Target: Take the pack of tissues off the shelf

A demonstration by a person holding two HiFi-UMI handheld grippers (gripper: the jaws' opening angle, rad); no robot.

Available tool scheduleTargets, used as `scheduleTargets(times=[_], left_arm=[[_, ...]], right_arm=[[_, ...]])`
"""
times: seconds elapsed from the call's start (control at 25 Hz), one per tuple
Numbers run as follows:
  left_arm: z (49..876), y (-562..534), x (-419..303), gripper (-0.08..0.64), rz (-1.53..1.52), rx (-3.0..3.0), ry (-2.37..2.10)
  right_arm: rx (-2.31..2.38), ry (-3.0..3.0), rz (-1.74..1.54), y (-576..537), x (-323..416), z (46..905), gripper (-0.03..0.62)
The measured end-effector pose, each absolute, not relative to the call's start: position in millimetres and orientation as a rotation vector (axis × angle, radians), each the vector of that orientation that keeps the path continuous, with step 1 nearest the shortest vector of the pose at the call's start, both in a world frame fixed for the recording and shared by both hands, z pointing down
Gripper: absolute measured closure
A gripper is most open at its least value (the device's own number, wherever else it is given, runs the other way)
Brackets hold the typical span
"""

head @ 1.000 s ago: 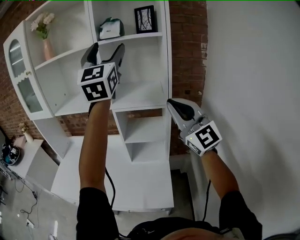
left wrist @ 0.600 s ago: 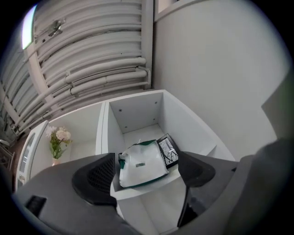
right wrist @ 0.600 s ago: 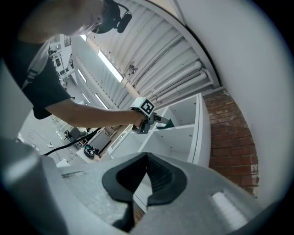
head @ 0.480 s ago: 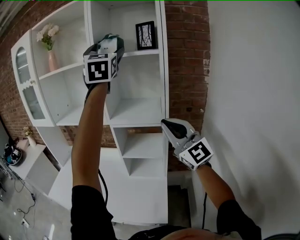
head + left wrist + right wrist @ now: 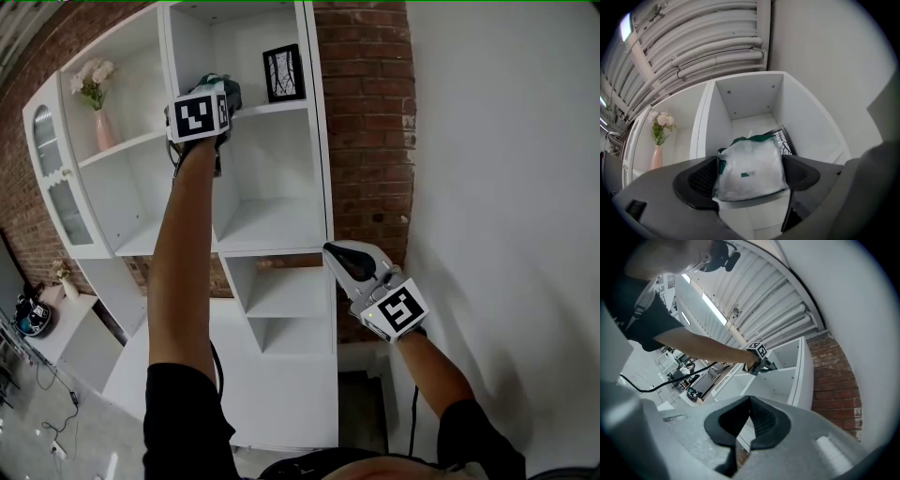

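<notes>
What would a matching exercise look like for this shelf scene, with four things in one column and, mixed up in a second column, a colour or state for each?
Things
1. pack of tissues
2. vase
3. picture frame
4. right claw

Colour or state
A. black
B. shut, with nothing held
C. white and green
D. pink

Pairs: 1-C, 2-D, 3-A, 4-B
</notes>
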State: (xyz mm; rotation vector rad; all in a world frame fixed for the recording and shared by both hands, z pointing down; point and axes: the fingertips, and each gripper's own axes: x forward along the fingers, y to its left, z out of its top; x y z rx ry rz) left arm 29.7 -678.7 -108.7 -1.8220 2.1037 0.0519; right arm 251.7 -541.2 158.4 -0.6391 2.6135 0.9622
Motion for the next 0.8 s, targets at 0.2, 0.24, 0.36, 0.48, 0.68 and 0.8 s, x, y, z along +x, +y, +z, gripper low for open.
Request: scheduleTargets(times=[0.2, 0.24, 0.36, 0.48, 0.68, 0.8], left_arm=[[-101.5, -687.4, 25.7, 0.212, 0.109, -1.866, 2.143], [-101.9, -687.5, 25.0, 0.231, 0.119, -1.861, 2.145], [-103.9, -687.3, 25.2, 0.274, 0.112, -1.835, 2.145], [-104.8, -686.4, 26.3, 0.290, 0.101, -1.810, 2.139], [-110.6, -673.6, 29.7, 0.296, 0.118, -1.800, 2.093], [-116.7, -655.1, 33.1, 0.296, 0.161, -1.794, 2.038]], right_arm=[[-0.660, 2.610, 0.958, -542.2, 259.5, 160.7, 0.591], [-0.663, 2.610, 0.958, -542.5, 260.8, 161.1, 0.591], [-0.681, 2.618, 0.934, -544.0, 262.9, 163.0, 0.591], [-0.695, 2.623, 0.931, -548.0, 264.2, 166.7, 0.591], [-0.690, 2.620, 0.927, -546.4, 259.6, 165.0, 0.591], [-0.675, 2.626, 0.930, -541.7, 252.4, 164.0, 0.591]])
